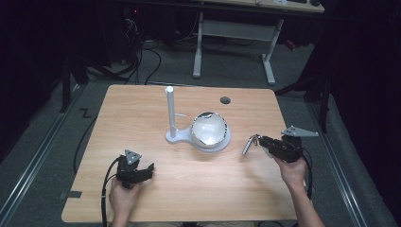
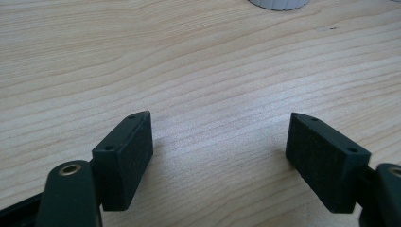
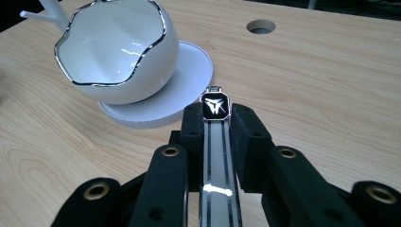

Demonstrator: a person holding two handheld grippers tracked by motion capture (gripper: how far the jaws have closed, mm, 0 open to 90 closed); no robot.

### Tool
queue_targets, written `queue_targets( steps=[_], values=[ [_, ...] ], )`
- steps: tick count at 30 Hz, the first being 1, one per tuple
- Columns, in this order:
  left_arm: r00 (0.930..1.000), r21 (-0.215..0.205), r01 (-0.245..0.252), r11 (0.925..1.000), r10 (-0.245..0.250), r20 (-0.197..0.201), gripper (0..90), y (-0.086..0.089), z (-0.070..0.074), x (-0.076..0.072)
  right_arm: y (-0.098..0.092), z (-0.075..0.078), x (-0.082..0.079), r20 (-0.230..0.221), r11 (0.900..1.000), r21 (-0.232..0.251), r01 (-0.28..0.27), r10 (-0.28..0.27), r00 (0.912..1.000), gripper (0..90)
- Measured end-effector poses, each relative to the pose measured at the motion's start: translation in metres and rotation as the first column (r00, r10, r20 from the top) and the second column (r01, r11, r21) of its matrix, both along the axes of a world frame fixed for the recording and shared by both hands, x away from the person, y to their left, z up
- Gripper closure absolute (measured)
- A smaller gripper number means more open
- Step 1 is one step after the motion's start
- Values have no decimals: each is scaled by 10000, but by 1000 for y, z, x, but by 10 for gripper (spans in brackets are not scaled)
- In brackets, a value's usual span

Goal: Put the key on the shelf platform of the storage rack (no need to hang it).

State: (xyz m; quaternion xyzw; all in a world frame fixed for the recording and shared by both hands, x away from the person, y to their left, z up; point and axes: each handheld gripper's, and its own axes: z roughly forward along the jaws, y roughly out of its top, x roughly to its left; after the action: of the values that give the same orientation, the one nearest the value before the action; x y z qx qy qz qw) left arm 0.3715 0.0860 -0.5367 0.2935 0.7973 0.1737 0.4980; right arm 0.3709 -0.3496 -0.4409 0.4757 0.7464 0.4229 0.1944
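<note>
My right gripper (image 1: 261, 141) hovers over the right side of the table, shut on a wristwatch (image 1: 249, 144) with a silver metal band. In the right gripper view the watch (image 3: 215, 106) juts from between the jaws of the right gripper (image 3: 216, 124), its dark square face forward and the band running back between the pads. Just ahead stands a white bowl (image 3: 118, 52) with a wavy silver rim on a round white base (image 3: 191, 71). My left gripper (image 1: 146, 171) rests near the front left of the table. The left gripper (image 2: 220, 142) is open, with bare wood between its pads.
The bowl (image 1: 209, 128) sits on a white stand whose upright pole (image 1: 170, 111) carries a short side peg. A round cable hole (image 1: 225, 100) lies in the wooden table (image 1: 142, 118) behind it. A second desk's legs stand beyond the far edge.
</note>
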Motion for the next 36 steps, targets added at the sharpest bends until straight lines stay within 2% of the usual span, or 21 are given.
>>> queue_targets(
  steps=[8,17,36],
  values=[
    [10000,-10,-8,10000,8,-5,241,0,0,0,7,5,-6,144,9996,-7,-285,285,9995,766],
    [10000,-7,-2,10000,2,-1,241,0,0,0,18,19,-11,340,9974,-23,-727,727,9968,766],
    [10000,-42,-14,10000,14,-15,241,0,0,0,45,46,-5,645,9876,40,-1569,1563,9856,766]
  ],
)
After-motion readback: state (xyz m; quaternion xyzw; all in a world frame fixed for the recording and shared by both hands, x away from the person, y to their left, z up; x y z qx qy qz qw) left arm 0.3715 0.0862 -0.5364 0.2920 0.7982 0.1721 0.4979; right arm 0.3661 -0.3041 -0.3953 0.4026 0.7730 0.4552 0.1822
